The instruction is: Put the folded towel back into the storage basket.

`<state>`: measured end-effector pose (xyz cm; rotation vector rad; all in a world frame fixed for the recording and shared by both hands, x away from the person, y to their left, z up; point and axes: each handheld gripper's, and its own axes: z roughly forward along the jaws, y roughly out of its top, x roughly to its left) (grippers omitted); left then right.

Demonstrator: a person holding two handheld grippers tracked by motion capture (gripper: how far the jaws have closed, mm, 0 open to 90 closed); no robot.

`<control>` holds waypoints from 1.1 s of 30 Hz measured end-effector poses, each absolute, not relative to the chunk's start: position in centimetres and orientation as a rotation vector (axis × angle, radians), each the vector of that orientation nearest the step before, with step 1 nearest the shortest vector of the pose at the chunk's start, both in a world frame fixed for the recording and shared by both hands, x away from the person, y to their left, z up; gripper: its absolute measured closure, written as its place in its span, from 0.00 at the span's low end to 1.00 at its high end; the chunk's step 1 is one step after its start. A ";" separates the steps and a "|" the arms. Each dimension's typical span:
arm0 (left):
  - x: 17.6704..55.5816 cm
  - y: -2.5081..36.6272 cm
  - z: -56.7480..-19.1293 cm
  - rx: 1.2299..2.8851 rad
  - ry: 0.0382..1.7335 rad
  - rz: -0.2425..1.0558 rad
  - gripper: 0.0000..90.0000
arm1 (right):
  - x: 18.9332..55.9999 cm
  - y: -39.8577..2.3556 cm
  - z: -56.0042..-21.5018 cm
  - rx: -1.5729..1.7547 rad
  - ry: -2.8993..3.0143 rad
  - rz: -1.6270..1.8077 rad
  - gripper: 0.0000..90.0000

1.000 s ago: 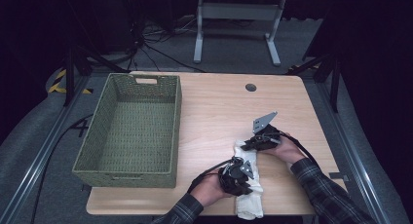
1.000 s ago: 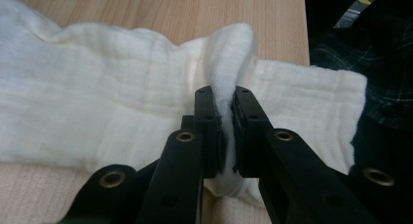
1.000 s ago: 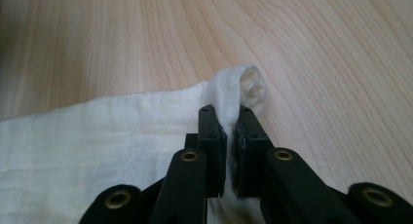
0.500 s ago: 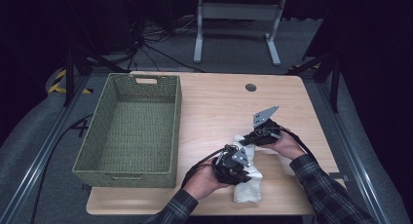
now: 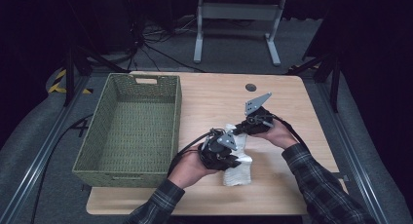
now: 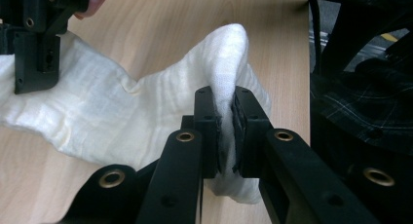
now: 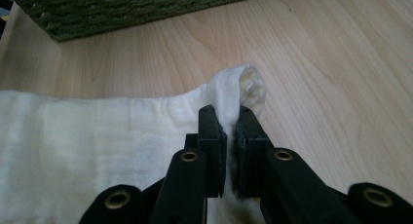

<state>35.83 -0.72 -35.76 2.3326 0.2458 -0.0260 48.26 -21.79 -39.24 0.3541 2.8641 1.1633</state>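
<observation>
I hold a hand-held gripper in each hand over the pale wooden tabletop [image 5: 287, 92]. My left hand-held gripper [image 6: 225, 118] is clamped on a bunched fold of the white woven cloth [image 6: 122, 112]; my right hand-held gripper [image 7: 228, 121] pinches another edge of it. Compared with a second ago, both hands have risen, so the cloth's gripped ends now lift off the wood while its lower part stays draped near the front edge. The green wicker basket [image 5: 127, 126] sits just left, probably its destination.

White cloth [image 5: 237, 161], rumpled; two pinched corners lifted, remainder on the table
</observation>
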 end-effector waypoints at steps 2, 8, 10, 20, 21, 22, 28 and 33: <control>36.2 0.0 -35.2 2.328 0.246 -0.021 0.92 | 48.6 -21.2 -38.8 0.348 2.863 1.179 0.93; 36.9 2.3 -33.7 2.318 0.255 -0.006 0.92 | 49.5 -19.3 -37.1 0.331 2.846 1.210 0.93; 37.4 3.6 -32.9 2.307 0.258 -0.001 0.92 | 50.0 -18.0 -36.0 0.310 2.840 1.209 0.93; 38.8 8.0 -30.4 2.300 0.282 0.057 0.92 | 51.7 -13.9 -33.3 0.253 2.818 1.210 0.93; 38.9 8.4 -30.2 2.304 0.277 0.060 0.92 | 51.9 -13.4 -33.0 0.250 2.812 1.215 0.93; 39.0 8.9 -30.0 2.300 0.285 0.060 0.92 | 52.0 -13.0 -32.7 0.247 2.812 1.213 0.93; 39.6 11.6 -28.8 2.295 0.302 0.096 0.92 | 52.8 -10.3 -31.6 0.223 2.804 1.221 0.93; 39.8 13.2 -28.3 2.281 0.316 0.122 0.92 | 53.3 -8.6 -30.9 0.206 2.797 1.235 0.93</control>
